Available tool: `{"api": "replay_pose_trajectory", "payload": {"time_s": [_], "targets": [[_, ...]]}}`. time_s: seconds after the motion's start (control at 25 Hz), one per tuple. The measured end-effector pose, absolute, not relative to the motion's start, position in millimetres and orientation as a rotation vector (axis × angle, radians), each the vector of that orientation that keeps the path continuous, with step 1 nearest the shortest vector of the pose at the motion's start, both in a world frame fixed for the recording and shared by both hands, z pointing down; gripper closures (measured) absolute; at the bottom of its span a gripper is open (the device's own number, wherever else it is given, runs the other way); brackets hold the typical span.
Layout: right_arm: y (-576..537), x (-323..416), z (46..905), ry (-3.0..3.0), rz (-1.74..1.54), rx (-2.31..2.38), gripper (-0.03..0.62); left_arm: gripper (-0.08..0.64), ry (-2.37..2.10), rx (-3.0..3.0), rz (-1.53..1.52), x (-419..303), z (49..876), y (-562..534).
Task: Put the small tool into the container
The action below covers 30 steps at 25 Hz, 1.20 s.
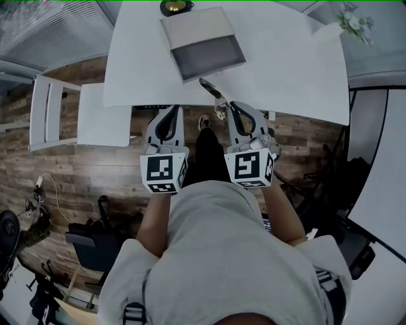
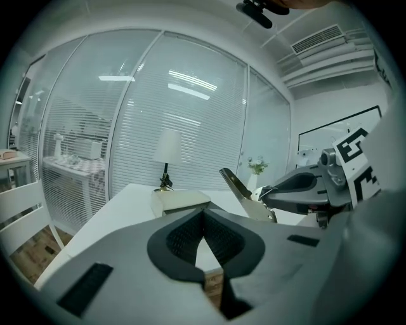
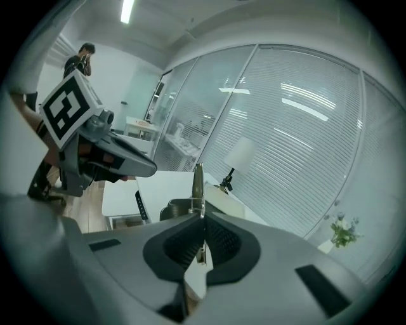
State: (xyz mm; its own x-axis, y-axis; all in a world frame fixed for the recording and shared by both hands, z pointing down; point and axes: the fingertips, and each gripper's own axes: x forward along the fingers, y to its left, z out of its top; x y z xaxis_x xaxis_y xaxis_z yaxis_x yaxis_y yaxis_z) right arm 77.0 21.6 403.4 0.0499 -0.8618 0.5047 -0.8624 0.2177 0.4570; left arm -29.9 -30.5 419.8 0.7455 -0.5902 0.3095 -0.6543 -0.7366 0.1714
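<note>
The small tool (image 1: 211, 90) is a slim metal blade with a dark tip, and it sticks out over the white table's (image 1: 285, 70) near edge. My right gripper (image 1: 231, 108) is shut on its lower end; in the right gripper view the blade (image 3: 198, 184) stands up from the closed jaws (image 3: 202, 219). The container (image 1: 208, 56) is an open grey box with a pale lid behind it, just beyond the tool. My left gripper (image 1: 172, 110) hovers beside the right one at the table edge. Its jaws (image 2: 203, 216) are shut with nothing between them. The left gripper view shows the tool (image 2: 244, 192) and the box (image 2: 181, 202).
A lamp base (image 1: 176, 6) stands at the table's far edge behind the box. A vase of flowers (image 1: 352, 22) sits at the far right corner. A white chair (image 1: 63, 113) stands left of the table. Dark chairs and gear (image 1: 95, 244) crowd the wooden floor.
</note>
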Motion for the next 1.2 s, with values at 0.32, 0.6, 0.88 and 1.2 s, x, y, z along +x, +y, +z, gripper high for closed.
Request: {"api": "replay_pose_trajectory", "payload": {"time_s": [0.32,0.6,0.88,1.2], "targets": [[-11,87,423,-1.718,-0.13,1.395,0.565,0.537,-0.986,2.625,0.397,-17,442,-59],[-33,98,438,-1.695,-0.195,1.233,0.565,0.537,-1.015,2.621,0.451,-11,451,-77],[-58,100,449,-1.687,-0.276,1.101,0.566,0.537,-1.073,2.556,0.475,-14,463,-90],[-87,101,460,-1.702,-0.334,0.972,0.565,0.537,-1.122,2.497,0.5,-18,475,-103]]}}
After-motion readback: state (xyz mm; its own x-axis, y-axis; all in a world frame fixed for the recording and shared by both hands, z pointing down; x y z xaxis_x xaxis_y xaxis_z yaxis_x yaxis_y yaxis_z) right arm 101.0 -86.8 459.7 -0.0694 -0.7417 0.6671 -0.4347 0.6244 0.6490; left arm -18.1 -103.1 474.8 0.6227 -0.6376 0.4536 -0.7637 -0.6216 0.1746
